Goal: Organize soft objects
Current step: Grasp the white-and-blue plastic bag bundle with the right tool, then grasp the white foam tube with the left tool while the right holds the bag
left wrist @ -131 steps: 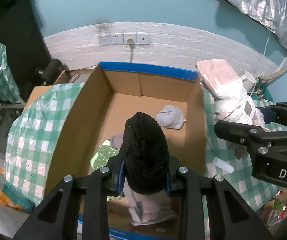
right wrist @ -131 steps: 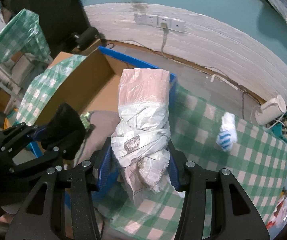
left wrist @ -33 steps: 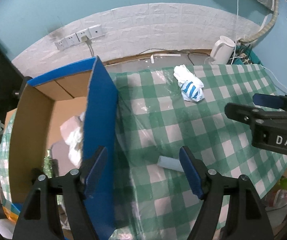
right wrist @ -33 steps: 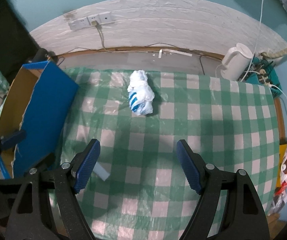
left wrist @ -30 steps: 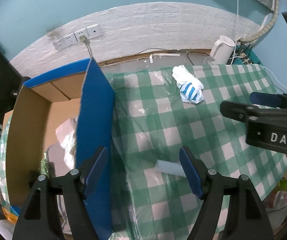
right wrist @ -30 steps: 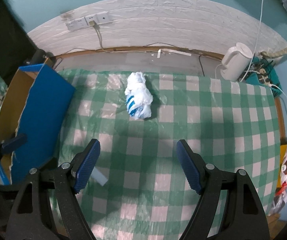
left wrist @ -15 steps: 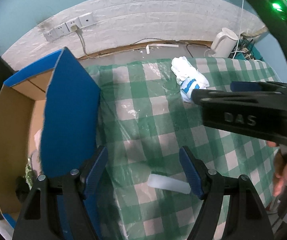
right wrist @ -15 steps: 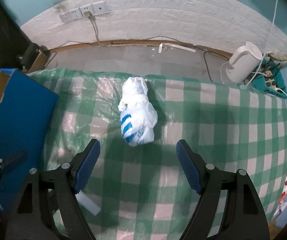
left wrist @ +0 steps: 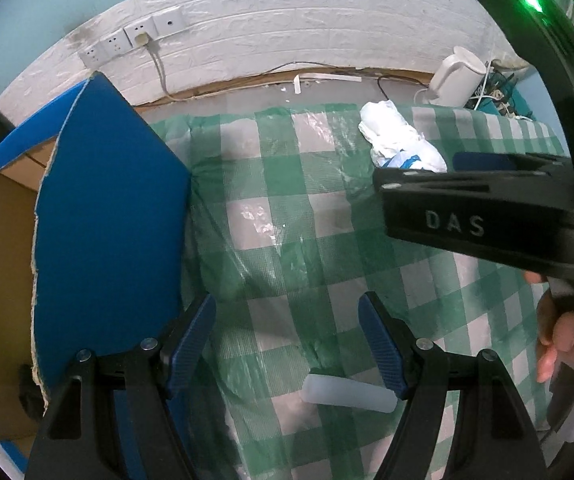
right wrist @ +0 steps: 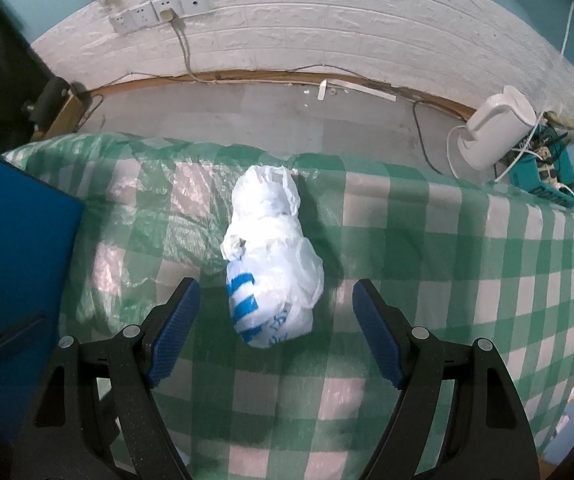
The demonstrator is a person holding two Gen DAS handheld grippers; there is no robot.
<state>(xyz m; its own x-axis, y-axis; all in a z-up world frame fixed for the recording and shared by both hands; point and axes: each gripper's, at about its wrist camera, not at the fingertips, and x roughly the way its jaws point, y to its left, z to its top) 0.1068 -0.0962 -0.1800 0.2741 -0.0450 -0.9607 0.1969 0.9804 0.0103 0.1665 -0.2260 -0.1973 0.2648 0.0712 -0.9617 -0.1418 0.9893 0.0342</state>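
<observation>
- The white bundle (right wrist: 273, 256) now sits much larger and lower in my right view than a second ago, its near end between my blue pads; earlier it lay well ahead.
- It is a knotted white plastic bag with blue stripes and print at the near end, lying on the green checked tablecloth (right wrist: 447, 240).
- My right claw (right wrist: 275, 330) hangs over it, jaws wide apart, pads clear of it.
- My left claw (left wrist: 287, 344) is also apart, empty, above a pale flat piece (left wrist: 349, 394), beside the blue-sided box (left wrist: 107, 220).
</observation>
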